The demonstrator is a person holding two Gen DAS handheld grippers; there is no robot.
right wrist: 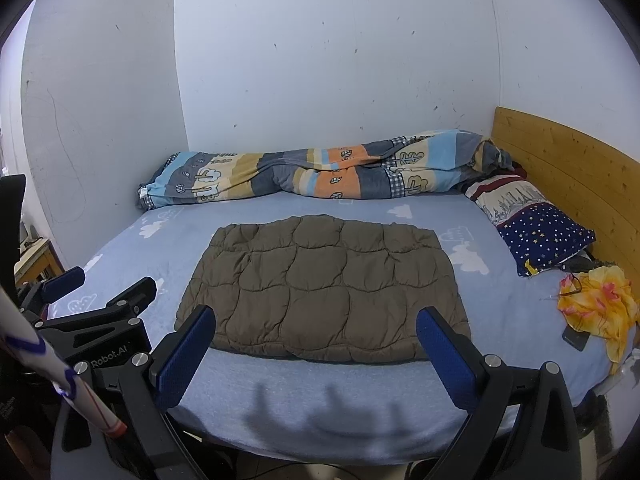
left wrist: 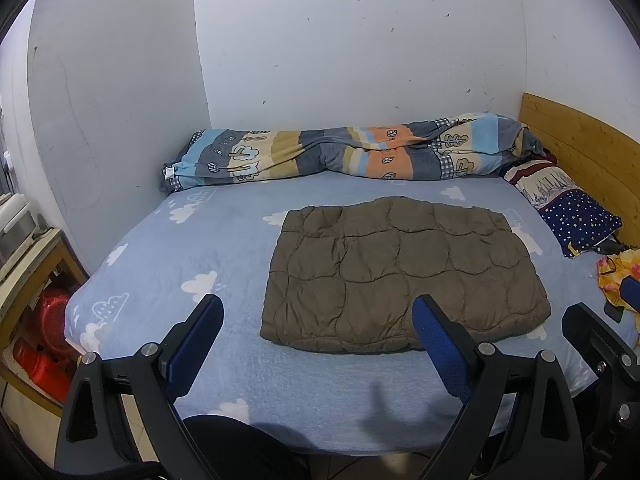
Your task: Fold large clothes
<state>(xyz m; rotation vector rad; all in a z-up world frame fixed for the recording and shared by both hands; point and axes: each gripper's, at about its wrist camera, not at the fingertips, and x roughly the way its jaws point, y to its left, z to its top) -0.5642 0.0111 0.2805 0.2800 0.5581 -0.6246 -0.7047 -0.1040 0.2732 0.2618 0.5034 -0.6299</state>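
Note:
A brown quilted garment (left wrist: 404,272) lies folded into a flat rectangle on the light blue cloud-print bed sheet (left wrist: 176,264); it also shows in the right wrist view (right wrist: 320,292). My left gripper (left wrist: 318,304) is open and empty, held above the near edge of the bed, short of the garment. My right gripper (right wrist: 316,316) is open and empty, also near the bed's front edge, just short of the garment's near edge. The left gripper also shows at the left of the right wrist view (right wrist: 108,286).
A striped patterned duvet (left wrist: 344,152) lies rolled along the wall. A starry pillow (left wrist: 576,208) and a yellow flowered cloth (right wrist: 600,304) with a phone (right wrist: 576,338) lie at the right by the wooden headboard (left wrist: 584,152). A shelf with red items (left wrist: 44,336) stands left.

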